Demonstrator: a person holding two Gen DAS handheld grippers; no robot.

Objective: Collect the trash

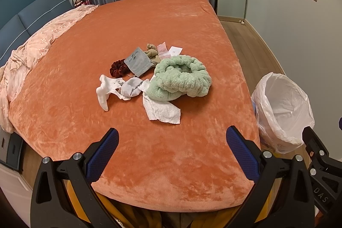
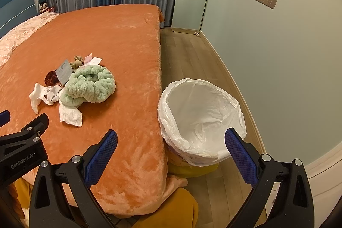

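White and crumpled, the paper towel lies flat on the orange plush bedspread, its upper end tucked under a mint-green fluffy cloth so I cannot see how far it runs. To its left a twisted white sock touches a knotted pale rag; where one ends and the other begins is hard to make out. Behind them sit a dark red scrunchie, a grey pouch with small print I cannot read, a tan scrunchie half hidden by the pouch, a pink-printed clear packet and a small white card. My left gripper hangs above the near edge of the bed, jaws spread wide with nothing between them, well short of the pile. My right gripper is likewise gaping and empty, straddling the bed's corner and the bin; only a sliver of it shows in the left view. The trash bin stands on the wood floor just beside the bed, its white liner draped over the rim and covering most of the body. A pink quilt is bunched along the far left, cut off by the frame.
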